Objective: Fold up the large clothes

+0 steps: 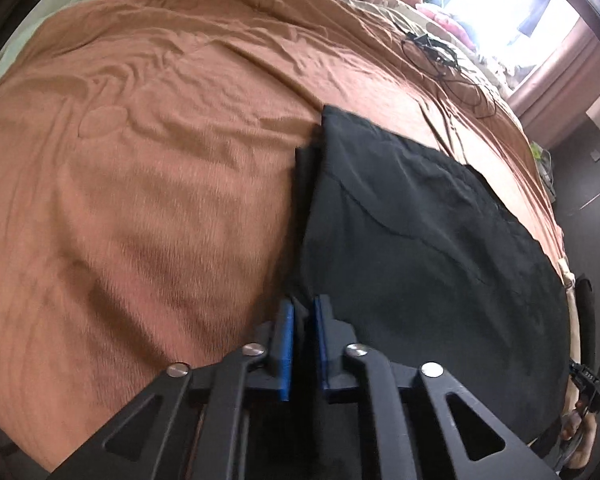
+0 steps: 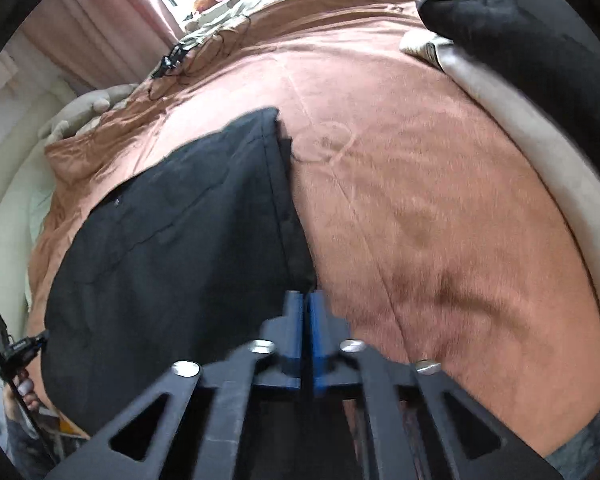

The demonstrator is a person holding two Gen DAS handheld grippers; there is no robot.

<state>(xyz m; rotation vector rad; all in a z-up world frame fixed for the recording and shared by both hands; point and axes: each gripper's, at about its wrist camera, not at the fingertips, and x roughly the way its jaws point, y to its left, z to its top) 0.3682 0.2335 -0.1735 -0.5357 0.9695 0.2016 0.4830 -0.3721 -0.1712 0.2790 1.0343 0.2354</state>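
Note:
A black garment (image 1: 420, 240) lies spread on a brown bed cover (image 1: 140, 160), folded into a broad panel. My left gripper (image 1: 303, 312) is shut on the garment's near left corner, with black cloth between its blue pads (image 1: 286, 344). In the right wrist view the same garment (image 2: 172, 248) lies left of centre on the brown cover (image 2: 420, 200). My right gripper (image 2: 305, 304) is shut on the garment's near right corner. Both corners are held a little above the bed.
Black cables (image 1: 444, 60) lie on the far part of the bed. Pillows and soft toys (image 1: 440, 12) sit by a bright window with pink curtains (image 1: 560, 72). A dark cushion (image 2: 520, 32) and a pale bed edge (image 2: 540, 140) are at the right.

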